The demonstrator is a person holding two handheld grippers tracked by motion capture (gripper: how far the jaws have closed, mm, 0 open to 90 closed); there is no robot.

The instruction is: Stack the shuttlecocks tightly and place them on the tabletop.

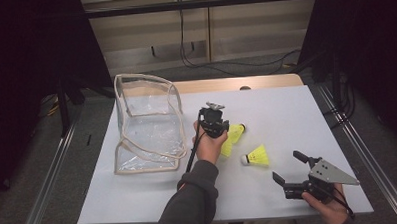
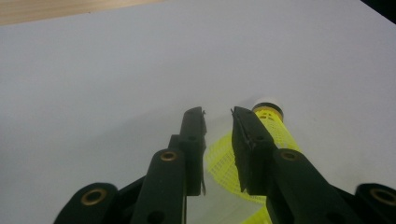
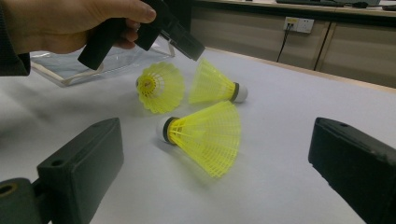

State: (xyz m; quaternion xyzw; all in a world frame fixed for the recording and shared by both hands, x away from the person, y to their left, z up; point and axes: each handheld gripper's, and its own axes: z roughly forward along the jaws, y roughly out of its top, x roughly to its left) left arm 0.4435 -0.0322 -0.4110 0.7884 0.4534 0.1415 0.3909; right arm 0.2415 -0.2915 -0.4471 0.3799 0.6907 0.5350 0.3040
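Left gripper view: the left gripper [image 2: 218, 116] is seen with jaws slightly parted, straddling the mesh skirt of a yellow shuttlecock [image 2: 275, 133] on the white table [image 2: 93, 84], not yet pinching it. If closed carelessly, the skirt may be crushed or flicked away. The right gripper [image 1: 289, 168] rests spread wide, holding nothing.

L tool [image 2: 218, 116] ajar, R tool [image 3: 212, 163] wide.

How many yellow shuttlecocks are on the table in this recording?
3. One lies nearest the right gripper, cork toward the bag: shuttlecock. Two lie under the left gripper: one skirt-on, one beside it with its cork pointing away. The clear bag looks empty.
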